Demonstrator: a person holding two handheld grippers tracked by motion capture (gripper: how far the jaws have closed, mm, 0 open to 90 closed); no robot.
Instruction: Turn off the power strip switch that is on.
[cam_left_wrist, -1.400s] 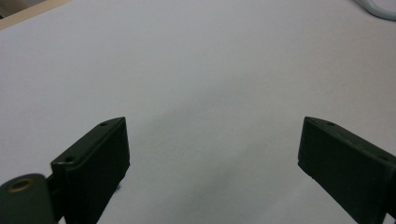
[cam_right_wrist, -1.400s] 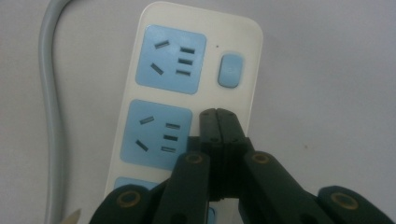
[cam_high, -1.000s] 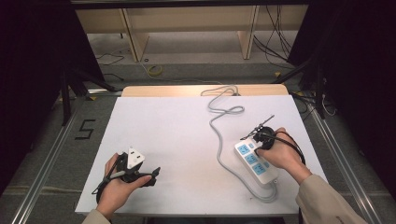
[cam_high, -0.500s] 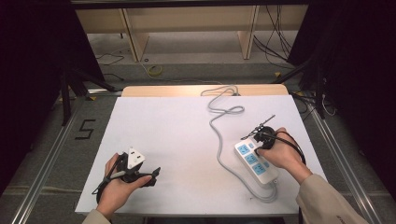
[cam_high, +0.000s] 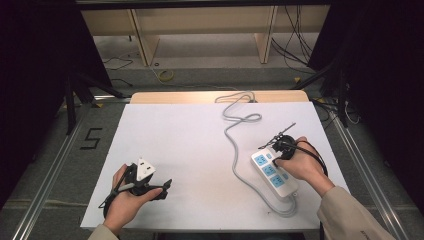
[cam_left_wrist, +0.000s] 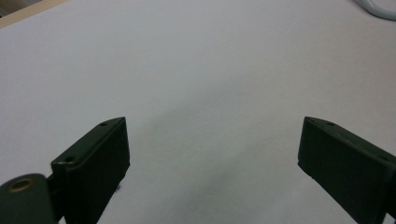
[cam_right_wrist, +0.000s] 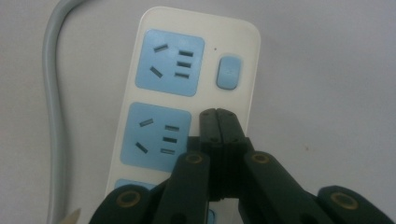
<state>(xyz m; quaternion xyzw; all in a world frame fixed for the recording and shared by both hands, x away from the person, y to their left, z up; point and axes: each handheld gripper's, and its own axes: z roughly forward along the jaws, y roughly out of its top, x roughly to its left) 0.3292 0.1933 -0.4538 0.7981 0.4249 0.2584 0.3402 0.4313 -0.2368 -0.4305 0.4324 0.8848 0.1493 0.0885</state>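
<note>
White bench (cam_high: 200, 150) unchanged since a second ago: right gripper (cam_right_wrist: 217, 114) closed, empty, poised over power strip (cam_right_wrist: 187, 88) switch (cam_right_wrist: 229, 72), unpressed; left gripper (cam_left_wrist: 212, 154) wide open, empty, lower left.

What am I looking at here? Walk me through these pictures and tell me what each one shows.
A person sits at a white table with a hand-held gripper in each hand: a tool with two black jaws.

The high view looks down from above. The left hand-held gripper rests near the table's front edge. The right hand-held gripper hovers over a white power strip with blue sockets, whose grey cable snakes off towards the far edge.

The other two pictures come from cameras that ride on the tools. The left gripper view shows its jaws wide apart over bare table, holding nothing. The right gripper view shows jaws pressed together, empty, beside the strip's blue switch.
</note>
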